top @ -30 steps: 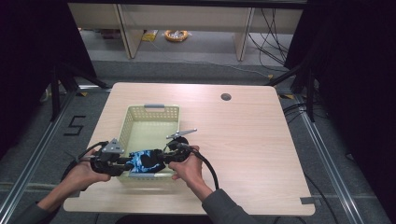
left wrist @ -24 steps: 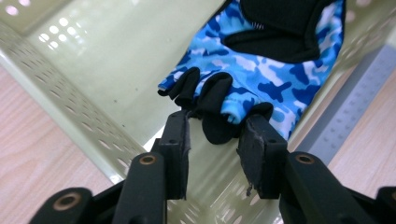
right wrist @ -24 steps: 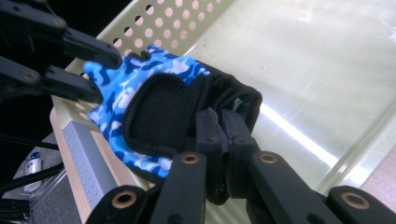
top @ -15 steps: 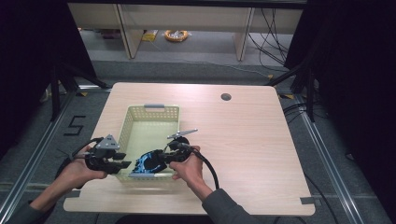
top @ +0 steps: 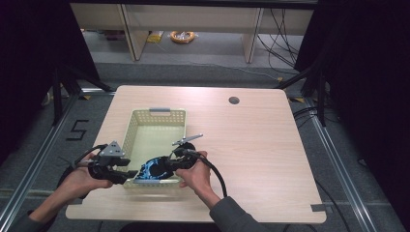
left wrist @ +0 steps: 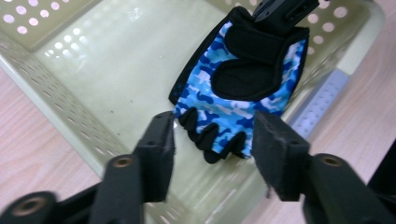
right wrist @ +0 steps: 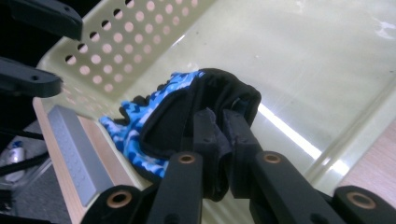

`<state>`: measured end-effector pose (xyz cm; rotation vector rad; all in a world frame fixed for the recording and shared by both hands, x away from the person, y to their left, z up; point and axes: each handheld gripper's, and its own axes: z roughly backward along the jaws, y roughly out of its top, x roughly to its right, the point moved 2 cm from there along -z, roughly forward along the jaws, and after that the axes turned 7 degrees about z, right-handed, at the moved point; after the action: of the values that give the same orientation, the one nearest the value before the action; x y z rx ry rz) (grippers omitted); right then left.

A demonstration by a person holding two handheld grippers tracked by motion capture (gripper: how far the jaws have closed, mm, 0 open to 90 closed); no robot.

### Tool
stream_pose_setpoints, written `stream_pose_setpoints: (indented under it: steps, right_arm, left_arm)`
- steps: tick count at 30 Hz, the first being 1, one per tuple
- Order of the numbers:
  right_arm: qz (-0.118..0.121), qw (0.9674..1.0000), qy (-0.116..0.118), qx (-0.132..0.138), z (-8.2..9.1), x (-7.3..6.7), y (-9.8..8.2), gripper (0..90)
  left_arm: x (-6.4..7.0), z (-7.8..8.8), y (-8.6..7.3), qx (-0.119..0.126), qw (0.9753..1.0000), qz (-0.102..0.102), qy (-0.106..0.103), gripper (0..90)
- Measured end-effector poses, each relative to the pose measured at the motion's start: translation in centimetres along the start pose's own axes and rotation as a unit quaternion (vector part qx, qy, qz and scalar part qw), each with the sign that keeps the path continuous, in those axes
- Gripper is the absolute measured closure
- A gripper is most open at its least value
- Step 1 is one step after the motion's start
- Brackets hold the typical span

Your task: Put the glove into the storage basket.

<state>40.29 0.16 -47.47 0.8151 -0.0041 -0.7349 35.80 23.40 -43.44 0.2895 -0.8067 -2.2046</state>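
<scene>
Counter (top: 251, 145): light wood-grain top with rounded corners and a dark round hole near its far edge.

Basket (top: 157, 116): pale yellow plastic with perforated walls and a grey handle strip on its end walls. It stands on the left half of the counter, long axis running away from the person.

Glove (left wrist: 243, 88): fingerless, blue camouflage print with black palm padding and black finger hems. It hangs at the near end of the basket, over the basket floor and close to the near wall; finger openings point toward the left tool.

Right tool (right wrist: 223, 122): held in the person's right hand (top: 196, 171) at the basket's near right corner. Jaws pressed together on the black cuff end of the glove.

Left tool (left wrist: 212, 137): held in the person's left hand (top: 80, 176) just outside the basket's near left corner, above the counter. Jaws stand apart with nothing between them; in the left gripper view the glove's finger end shows beyond the gap, not touched by either jaw.
</scene>
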Motion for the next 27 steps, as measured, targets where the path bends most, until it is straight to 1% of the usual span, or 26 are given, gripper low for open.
stream_pose_setpoints:
  steps: [1, 2, 3, 4, 5, 6, 7, 8, 9, 10, 11, 12, 13, 14, 15, 16, 18, 19, 20, 21, 22, 23, 24, 25, 26, 27]
  right_arm:
    - [0.005, 1.0000, -0.001, 0.004, 0.0, -0.1, 0.0, 84.0]
    - [0.008, 1.0000, -0.002, 0.003, 0.1, -0.1, 0.0, 83.4]
    - [0.010, 0.9999, -0.005, -0.001, 0.2, -0.2, 0.0, 82.7]
    - [0.013, 0.9999, -0.006, 0.001, 0.2, -0.2, 0.0, 81.5]
    - [0.010, 0.9999, -0.008, -0.008, 0.4, -0.3, 0.0, 79.7]
    - [0.012, 0.9998, -0.011, -0.008, 0.4, -0.3, 0.0, 77.9]
    - [0.019, 0.9997, -0.011, -0.006, 0.4, -0.4, 0.1, 77.1]
    - [0.022, 0.9996, -0.016, -0.004, 0.5, -0.4, 0.2, 75.6]
    - [0.025, 0.9995, -0.018, -0.001, 0.6, -0.5, 0.4, 74.8]
    - [0.027, 0.9995, -0.014, 0.005, 0.7, -0.5, 0.6, 74.3]
    - [0.024, 0.9996, -0.014, 0.007, 0.8, -0.6, 0.8, 73.2]
    - [0.031, 0.9994, -0.011, 0.012, 1.0, -0.6, 1.0, 72.7]
    - [0.032, 0.9993, -0.010, 0.015, 1.1, -0.6, 1.1, 72.0]
    - [0.034, 0.9991, -0.008, 0.022, 1.2, -0.6, 1.3, 70.9]
    - [0.036, 0.9991, -0.009, 0.019, 1.5, -0.6, 1.5, 70.2]
    - [0.034, 0.9991, -0.009, 0.025, 1.6, -0.7, 1.6, 69.0]
    - [0.038, 0.9989, -0.007, 0.025, 2.1, -0.7, 1.8, 67.5]
    - [0.038, 0.9989, -0.005, 0.026, 2.3, -0.7, 1.9, 67.2]
    - [0.035, 0.9988, -0.009, 0.033, 2.4, -0.7, 1.9, 66.3]
    - [0.042, 0.9987, -0.008, 0.029, 2.7, -0.6, 1.9, 65.1]
    - [0.041, 0.9985, -0.011, 0.035, 2.8, -0.5, 1.9, 64.5]
    - [0.044, 0.9984, -0.011, 0.035, 3.0, -0.4, 1.8, 64.3]
    - [0.039, 0.9983, -0.008, 0.042, 3.3, -0.4, 1.8, 63.9]
    - [0.043, 0.9981, -0.008, 0.043, 3.6, -0.3, 1.7, 63.2]
    - [0.045, 0.9980, -0.009, 0.044, 3.8, -0.3, 1.7, 62.6]
    - [0.045, 0.9979, -0.007, 0.047, 4.0, -0.2, 1.6, 62.5]
  left_arm:
    - [0.1, 0.1, -0.1, -0.008, 0.9999, -0.006, -0.003, 45.2]
    - [0.4, 0.1, -0.1, -0.009, 0.9999, -0.003, -0.005, 44.5]
    - [0.6, 0.2, -0.1, -0.010, 0.9999, -0.006, -0.004, 44.5]
    - [0.8, 0.2, -0.1, -0.009, 0.9999, -0.007, -0.006, 43.9]
    - [1.0, 0.2, -0.1, -0.011, 0.9999, -0.004, -0.006, 43.4]
    - [1.0, 0.2, 0.0, -0.010, 0.9999, -0.011, -0.008, 42.7]
    - [1.2, 0.2, 0.0, -0.009, 0.9999, -0.003, -0.010, 42.2]
    - [1.4, 0.2, 0.1, -0.008, 0.9999, -0.003, -0.009, 41.9]
    - [1.5, 0.3, 0.2, -0.006, 0.9999, -0.006, -0.010, 41.8]
    - [1.6, 0.3, 0.3, -0.004, 0.9999, -0.007, -0.011, 41.8]
    - [1.7, 0.3, 0.4, -0.002, 0.9999, -0.005, -0.010, 41.7]
    - [1.7, 0.4, 0.4, -0.001, 0.9999, -0.008, -0.010, 41.5]
    - [1.8, 0.4, 0.5, -0.001, 0.9999, -0.015, -0.008, 41.0]
    - [2.0, 0.4, 0.6, 0.000, 0.9999, -0.008, -0.011, 40.3]
    - [2.0, 0.5, 0.6, 0.002, 0.9999, -0.012, -0.011, 39.6]
    - [2.1, 0.5, 0.6, 0.004, 0.9999, -0.009, -0.009, 38.6]
    - [2.3, 0.6, 0.7, 0.006, 0.9999, -0.010, -0.013, 37.5]
    - [2.4, 0.5, 0.7, 0.011, 0.9999, -0.005, -0.010, 36.9]
    - [2.5, 0.6, 0.6, 0.012, 0.9998, -0.003, -0.014, 36.5]
    - [2.6, 0.7, 0.6, 0.011, 0.9998, -0.010, -0.015, 36.1]
    - [2.8, 0.6, 0.6, 0.015, 0.9997, 0.000, -0.017, 35.5]
    - [2.8, 0.7, 0.6, 0.022, 0.9996, -0.002, -0.015, 35.0]
    - [2.9, 0.7, 0.6, 0.025, 0.9996, 0.002, -0.014, 34.3]
    - [3.1, 0.7, 0.6, 0.025, 0.9995, 0.005, -0.016, 33.7]
    - [3.1, 0.8, 0.7, 0.026, 0.9995, -0.002, -0.020, 33.3]
    - [3.3, 0.8, 0.7, 0.029, 0.9994, 0.009, -0.020, 32.5]
